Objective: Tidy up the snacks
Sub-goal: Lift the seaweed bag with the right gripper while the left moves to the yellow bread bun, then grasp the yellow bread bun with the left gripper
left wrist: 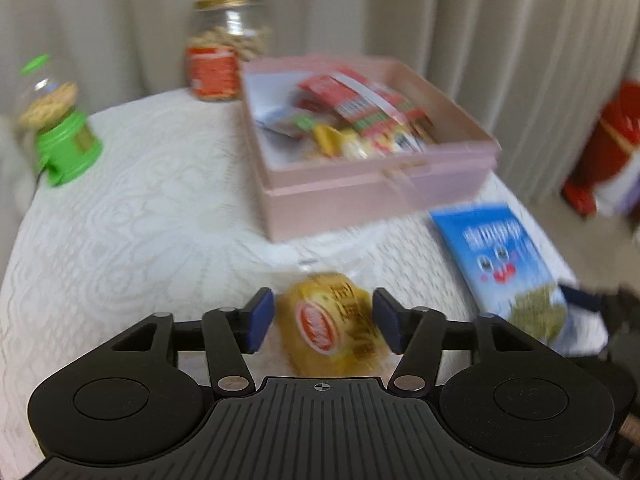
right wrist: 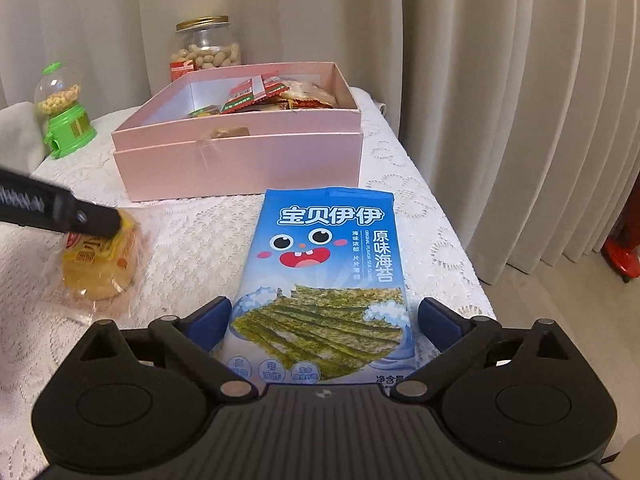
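Note:
A yellow wrapped pastry (left wrist: 334, 322) lies on the white lace tablecloth between the pads of my left gripper (left wrist: 324, 322); the jaws stand open around it with small gaps. It also shows in the right wrist view (right wrist: 100, 268), with the left gripper's finger (right wrist: 60, 212) over it. A blue seaweed packet (right wrist: 320, 280) lies flat between the wide-open jaws of my right gripper (right wrist: 320, 324); it shows in the left wrist view (left wrist: 504, 264) too. A pink box (right wrist: 240, 160) (left wrist: 360, 196) behind holds several snack packets (right wrist: 260, 98).
A glass jar of peanuts (right wrist: 206, 50) and a green candy dispenser (right wrist: 66, 116) stand at the back left. Curtains hang behind and to the right. The table's right edge (right wrist: 460, 248) drops to the floor, where a red object (right wrist: 624, 252) stands.

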Demonstrator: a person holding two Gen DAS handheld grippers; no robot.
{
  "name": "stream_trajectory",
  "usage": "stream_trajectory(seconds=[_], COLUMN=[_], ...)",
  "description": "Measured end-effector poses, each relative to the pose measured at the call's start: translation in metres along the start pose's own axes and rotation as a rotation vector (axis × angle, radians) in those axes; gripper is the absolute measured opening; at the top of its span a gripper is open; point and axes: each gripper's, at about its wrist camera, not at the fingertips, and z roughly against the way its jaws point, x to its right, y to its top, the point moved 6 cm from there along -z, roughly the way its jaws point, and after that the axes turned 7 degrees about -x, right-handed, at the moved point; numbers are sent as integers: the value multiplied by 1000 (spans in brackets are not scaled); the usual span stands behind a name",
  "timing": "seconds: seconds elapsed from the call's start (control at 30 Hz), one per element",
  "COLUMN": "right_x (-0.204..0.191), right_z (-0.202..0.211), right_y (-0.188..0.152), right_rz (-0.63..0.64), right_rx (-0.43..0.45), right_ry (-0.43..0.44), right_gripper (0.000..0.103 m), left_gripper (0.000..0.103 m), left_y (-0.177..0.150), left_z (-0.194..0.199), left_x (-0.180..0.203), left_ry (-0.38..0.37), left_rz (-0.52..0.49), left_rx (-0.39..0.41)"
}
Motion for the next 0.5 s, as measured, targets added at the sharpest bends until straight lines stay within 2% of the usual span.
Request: stream_trajectory(seconds=[0.1, 0.23, 0.43, 0.5], right_x=[1, 0, -1, -1], right_z=[1, 0, 0, 0], right_y=[-1, 0, -1, 0], right_rz=[3, 3, 7, 15], right_rx=[1, 3, -1, -8], right_ry=[3, 5, 8, 13], right_gripper=[101, 102, 103, 103], left_gripper=[73, 75, 75, 70], left_y=[-4, -5, -7, -10], left_z=[-7, -8, -8, -4], left_x=[7, 2, -5, -11], left_ry=[27, 14, -59, -105], left_rz=[-39, -11, 7, 33], left_rx=[-18, -25, -14, 4])
